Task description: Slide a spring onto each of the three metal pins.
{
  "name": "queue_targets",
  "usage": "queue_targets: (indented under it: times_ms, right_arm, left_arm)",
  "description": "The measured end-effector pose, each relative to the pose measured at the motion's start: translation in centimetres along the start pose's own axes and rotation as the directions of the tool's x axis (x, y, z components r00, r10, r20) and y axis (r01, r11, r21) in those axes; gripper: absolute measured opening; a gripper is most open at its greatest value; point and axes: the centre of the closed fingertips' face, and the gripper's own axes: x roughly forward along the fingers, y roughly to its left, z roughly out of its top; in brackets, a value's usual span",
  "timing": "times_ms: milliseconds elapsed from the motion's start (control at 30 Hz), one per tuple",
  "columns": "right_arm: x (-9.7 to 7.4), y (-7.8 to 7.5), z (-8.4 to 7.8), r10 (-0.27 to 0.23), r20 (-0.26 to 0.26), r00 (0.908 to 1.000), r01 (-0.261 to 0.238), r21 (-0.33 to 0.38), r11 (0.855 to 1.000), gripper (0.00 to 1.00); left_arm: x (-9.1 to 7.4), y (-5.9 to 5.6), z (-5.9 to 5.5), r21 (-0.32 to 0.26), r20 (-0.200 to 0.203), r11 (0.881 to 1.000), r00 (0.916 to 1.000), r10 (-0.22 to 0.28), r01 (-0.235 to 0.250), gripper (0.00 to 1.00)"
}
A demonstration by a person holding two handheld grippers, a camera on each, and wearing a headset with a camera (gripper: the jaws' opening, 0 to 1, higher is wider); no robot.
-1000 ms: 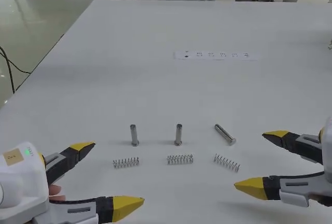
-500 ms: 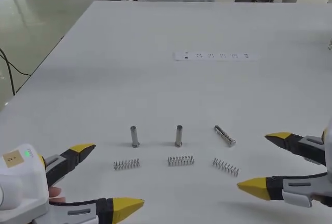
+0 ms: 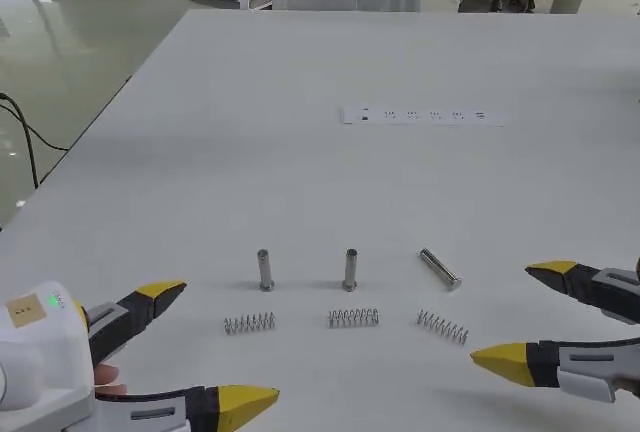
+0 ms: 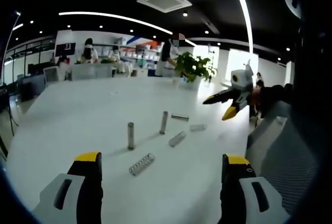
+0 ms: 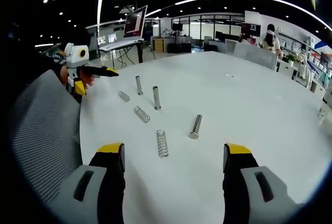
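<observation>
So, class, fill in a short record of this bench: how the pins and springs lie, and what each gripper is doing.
surface: white table
upright pins: left pin, middle pin
lying pin: right pin, on its side
springs: left spring, middle spring, right spring, each flat on the table in front of a pin, none on a pin
left gripper: jaws open, empty
right gripper: jaws open, empty
farther back: power strip
</observation>
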Motion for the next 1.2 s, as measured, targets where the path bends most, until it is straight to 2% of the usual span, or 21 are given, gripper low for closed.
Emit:
queue_targets:
  times_ms: [367,567,700,833,1000,1200]
  right_arm:
    - [-0.9,-0.7,0.8,-0.032,-0.004,0.9995,0.032,-0.007,0.999,0.75]
    - [-1.0,-1.1,1.4,-0.038,-0.044,0.9983,0.037,-0.029,0.999,0.72]
    - [-0.8,-1.9,1.8,-0.050,-0.069,0.9964,0.048,-0.043,0.998,0.67]
    - [-0.1,-2.4,2.0,-0.049,-0.124,0.9911,0.040,-0.074,0.996,0.64]
    - [1.1,-2.9,3.3,-0.045,-0.129,0.9907,0.032,-0.102,0.994,0.60]
    - [2.9,-3.0,3.9,-0.032,-0.152,0.9879,0.013,-0.125,0.992,0.57]
  left_arm:
    - [-0.1,-0.1,0.2,-0.002,0.005,1.000,1.0000,0.002,-0.002,0.92]
    - [-0.1,-0.1,0.2,0.001,0.006,1.000,1.0000,0.002,-0.002,0.92]
    - [-0.1,-0.1,0.3,-0.001,0.008,1.000,1.0000,0.004,-0.004,0.92]
    - [-0.1,-0.2,0.5,-0.001,0.014,1.000,0.9999,0.004,-0.004,0.92]
    - [-0.1,-0.6,0.6,0.002,0.017,1.000,0.9998,0.003,-0.003,0.92]
    - [-0.3,-0.9,0.9,0.003,0.024,1.000,0.9997,0.002,-0.002,0.92]
